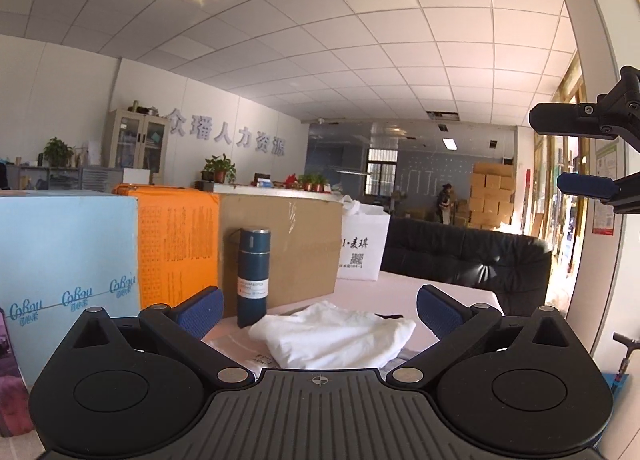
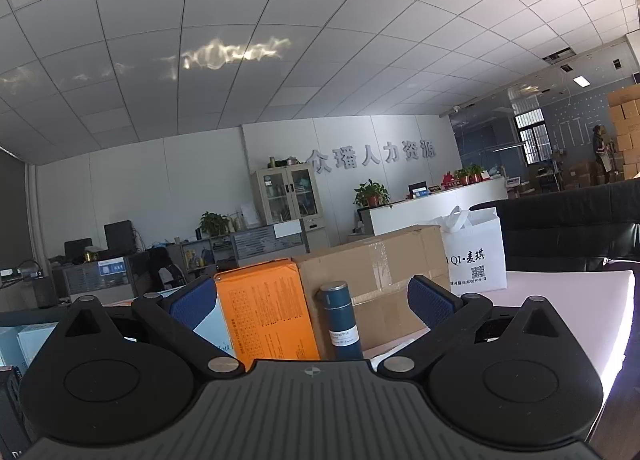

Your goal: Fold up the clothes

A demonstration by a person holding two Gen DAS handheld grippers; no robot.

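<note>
A white garment lies folded in a loose pile on the pale table, just ahead of my left gripper. That gripper is open, its blue-padded fingers spread wide above the cloth and holding nothing. At the right edge of the left wrist view, my right gripper hangs high in the air with its two fingers apart. In its own view the right gripper is open and empty, raised and pointing toward the boxes; the garment is out of sight there.
A dark blue bottle stands upright just behind the garment. Behind it a light blue box, an orange box and a cardboard carton line the table. A white bag and a black sofa sit beyond.
</note>
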